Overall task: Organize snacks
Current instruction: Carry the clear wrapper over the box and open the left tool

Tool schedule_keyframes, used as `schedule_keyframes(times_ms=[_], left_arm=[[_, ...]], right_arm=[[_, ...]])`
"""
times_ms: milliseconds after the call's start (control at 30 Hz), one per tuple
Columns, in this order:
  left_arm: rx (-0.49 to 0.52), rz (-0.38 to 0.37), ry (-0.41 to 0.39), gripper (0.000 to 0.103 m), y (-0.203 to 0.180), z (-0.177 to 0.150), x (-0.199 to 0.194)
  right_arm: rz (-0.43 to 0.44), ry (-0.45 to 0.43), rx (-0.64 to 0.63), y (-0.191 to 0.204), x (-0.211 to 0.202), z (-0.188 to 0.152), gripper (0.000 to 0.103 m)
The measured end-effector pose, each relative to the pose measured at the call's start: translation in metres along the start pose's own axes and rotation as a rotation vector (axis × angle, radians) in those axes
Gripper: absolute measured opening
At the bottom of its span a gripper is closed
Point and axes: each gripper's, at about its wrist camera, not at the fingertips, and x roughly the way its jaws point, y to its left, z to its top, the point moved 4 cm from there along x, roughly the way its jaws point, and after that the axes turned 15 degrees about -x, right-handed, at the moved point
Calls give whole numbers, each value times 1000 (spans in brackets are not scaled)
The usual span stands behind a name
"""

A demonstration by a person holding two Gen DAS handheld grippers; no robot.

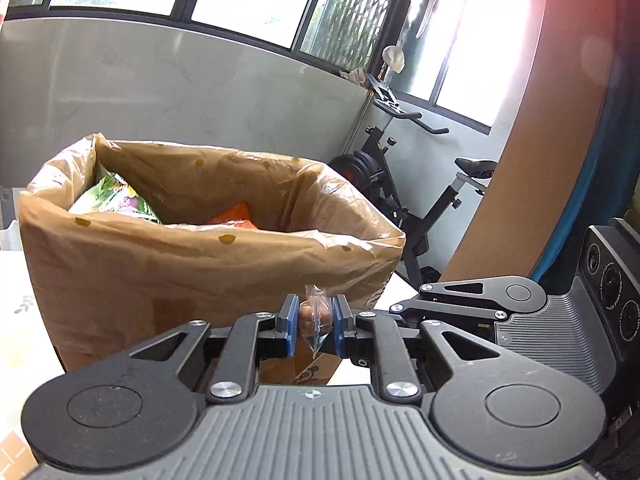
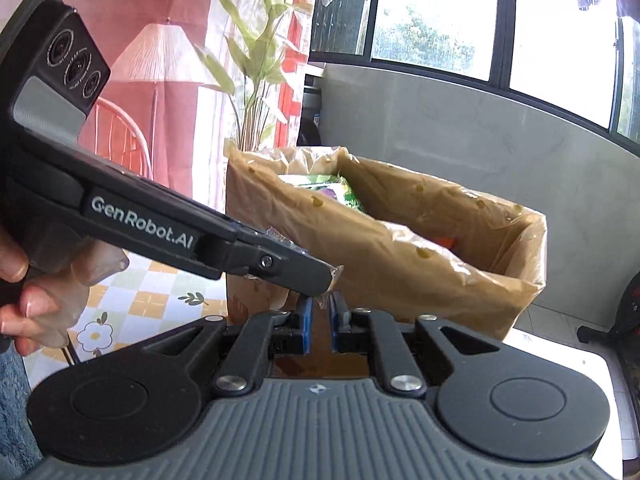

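Note:
My left gripper (image 1: 316, 320) is shut on a small clear-wrapped brown snack (image 1: 314, 316), pinched between its blue pads. Just beyond it stands a cardboard box lined with a brown plastic bag (image 1: 200, 264), open at the top, holding a green packet (image 1: 116, 200) and an orange packet (image 1: 234, 220). In the right wrist view the left gripper (image 2: 326, 280) crosses just above my right gripper (image 2: 320, 318), whose pads stand close together. A scrap of clear wrapper (image 2: 337, 271) shows at the left gripper's tip; I cannot tell whether the right pads pinch it. The lined box (image 2: 440, 280) sits behind them.
An exercise bike (image 1: 400, 184) stands right of the box by the windowed wall. A floral checked tablecloth (image 2: 132, 300) covers the table at left. A lamp (image 2: 160, 52) and a plant (image 2: 256, 60) stand behind. A person's hand (image 2: 24, 300) grips the left tool.

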Motion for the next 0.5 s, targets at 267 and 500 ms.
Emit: schedule_keyframes(times_ms=[267,500], left_arm=[[-19,-4,0,19,6,0,-2],[11,-16,-35,19,-2,25,-13]], right_arm=[[-8,-13,10,-11,-2,-2,7],[-19,-44,7,-19,-7,17,7]])
